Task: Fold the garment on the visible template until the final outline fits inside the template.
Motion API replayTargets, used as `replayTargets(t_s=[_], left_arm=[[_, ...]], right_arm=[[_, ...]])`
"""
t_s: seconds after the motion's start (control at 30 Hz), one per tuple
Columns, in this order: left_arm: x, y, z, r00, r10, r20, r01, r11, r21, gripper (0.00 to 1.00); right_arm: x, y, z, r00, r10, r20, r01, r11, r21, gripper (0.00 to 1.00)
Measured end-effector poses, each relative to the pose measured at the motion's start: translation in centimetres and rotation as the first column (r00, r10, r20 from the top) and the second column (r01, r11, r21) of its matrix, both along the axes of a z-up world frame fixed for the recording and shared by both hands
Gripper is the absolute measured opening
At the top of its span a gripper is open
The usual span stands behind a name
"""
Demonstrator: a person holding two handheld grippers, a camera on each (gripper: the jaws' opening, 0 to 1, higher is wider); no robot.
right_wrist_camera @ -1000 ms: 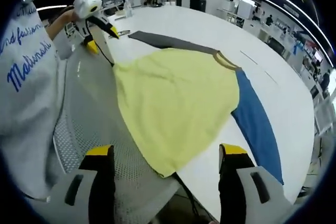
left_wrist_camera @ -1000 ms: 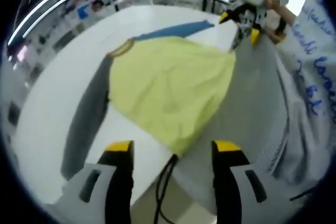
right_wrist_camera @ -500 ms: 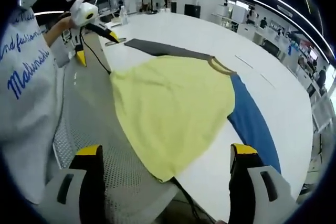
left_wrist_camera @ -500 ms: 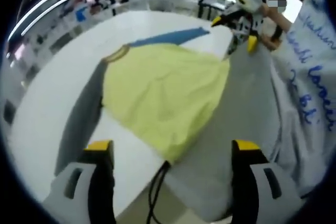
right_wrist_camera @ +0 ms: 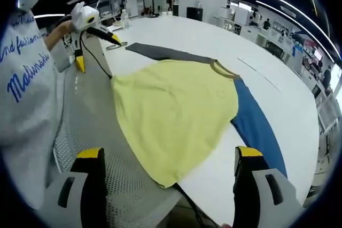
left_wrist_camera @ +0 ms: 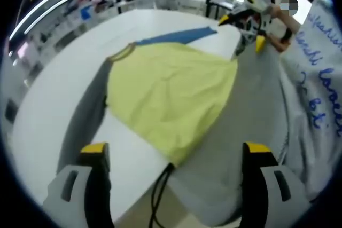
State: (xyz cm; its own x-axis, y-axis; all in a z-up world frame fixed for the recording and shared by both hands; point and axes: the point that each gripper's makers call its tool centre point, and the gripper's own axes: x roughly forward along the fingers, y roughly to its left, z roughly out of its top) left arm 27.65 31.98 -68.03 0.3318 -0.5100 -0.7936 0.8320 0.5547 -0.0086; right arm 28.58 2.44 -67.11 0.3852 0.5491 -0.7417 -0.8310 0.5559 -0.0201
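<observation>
The left gripper (left_wrist_camera: pixel 173 156) now stands wide open and empty, its jaws spread further than a second ago, hovering off the near corner of the garment (left_wrist_camera: pixel 168 97). The right gripper (right_wrist_camera: pixel 166 159) is likewise open wider than a second ago and holds nothing, poised over the opposite hem corner. Between them the yellow shirt lies flat on the white tabletop (left_wrist_camera: pixel 51 105), grey sleeve (left_wrist_camera: pixel 85 116) and blue sleeve (right_wrist_camera: pixel 256 126) spread out, its hem draping over the edge onto a grey mesh surface (right_wrist_camera: pixel 91 132). No fold is made yet; the widened jaws suggest both grippers are readying a first grasp.
</observation>
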Motion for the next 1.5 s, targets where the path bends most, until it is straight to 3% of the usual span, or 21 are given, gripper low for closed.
replayTargets(t_s=[0.4,0.83,0.97,1.2,1.47,1.5], left_arm=[[0.3,0.3,-0.1,0.999,0.034,-0.003,-0.034,0.999,0.005,1.00],[0.8,0.4,-0.2,0.998,0.065,0.006,-0.065,0.998,0.009,0.98],[0.7,0.4,-0.1,0.998,0.060,0.004,-0.060,0.998,0.012,0.97],[1.1,0.5,0.3,0.997,0.074,0.030,-0.074,0.997,0.003,0.94],[1.0,0.5,0.1,0.997,0.073,0.019,-0.073,0.997,0.016,0.87],[0.9,0.5,0.1,0.997,0.071,0.020,-0.071,0.997,0.016,0.85]], right_arm=[[1.1,-1.0,-0.3,0.999,-0.050,0.019,0.050,0.999,0.006,1.00],[3.3,-6.0,-0.8,0.968,-0.238,0.072,0.237,0.971,0.030,0.99],[3.9,-7.7,-0.8,0.959,-0.275,0.074,0.272,0.961,0.041,0.89],[6.8,-14.1,-1.2,0.892,-0.432,0.134,0.430,0.902,0.050,0.66],[8.2,-18.4,-2.4,0.845,-0.521,0.120,0.516,0.854,0.070,0.46],[8.5,-19.2,-2.7,0.829,-0.546,0.117,0.540,0.838,0.080,0.40]])
